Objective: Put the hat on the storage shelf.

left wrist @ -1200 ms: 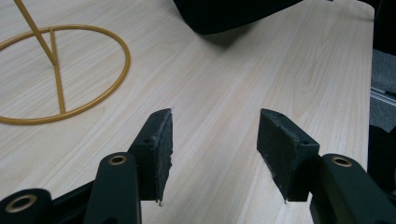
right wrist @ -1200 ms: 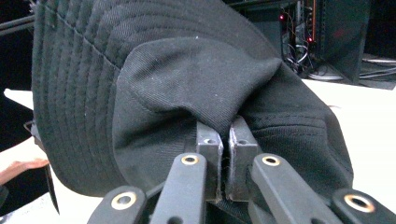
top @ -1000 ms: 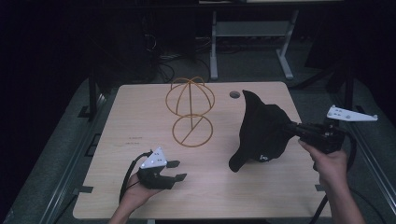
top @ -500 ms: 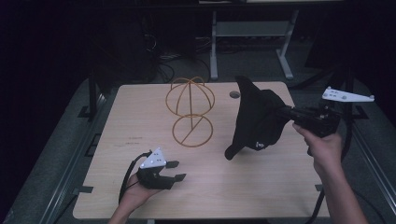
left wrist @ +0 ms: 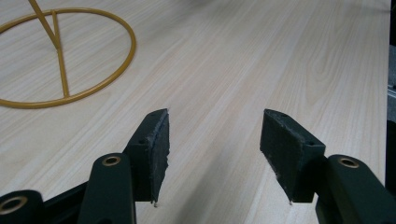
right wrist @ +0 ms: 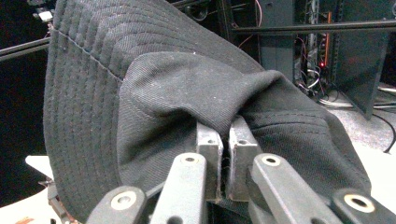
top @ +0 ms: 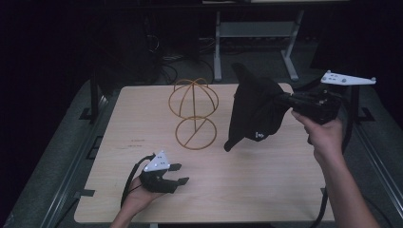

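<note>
The right gripper [top: 286,100] pinches a fold of the floppy black twill bucket hat [top: 254,110], its jaws pressed together on the cloth, so the hat hangs in the air off the jaw tips. To seat it well, I'd carry it over the dome of the gold wire hat stand [top: 193,114], which stands beyond the hat from that gripper, and lower with the opening down. The left gripper [top: 177,174] rests on the pale wood-grain table [top: 266,190], jaws spread and just widened, nothing between them.
</note>
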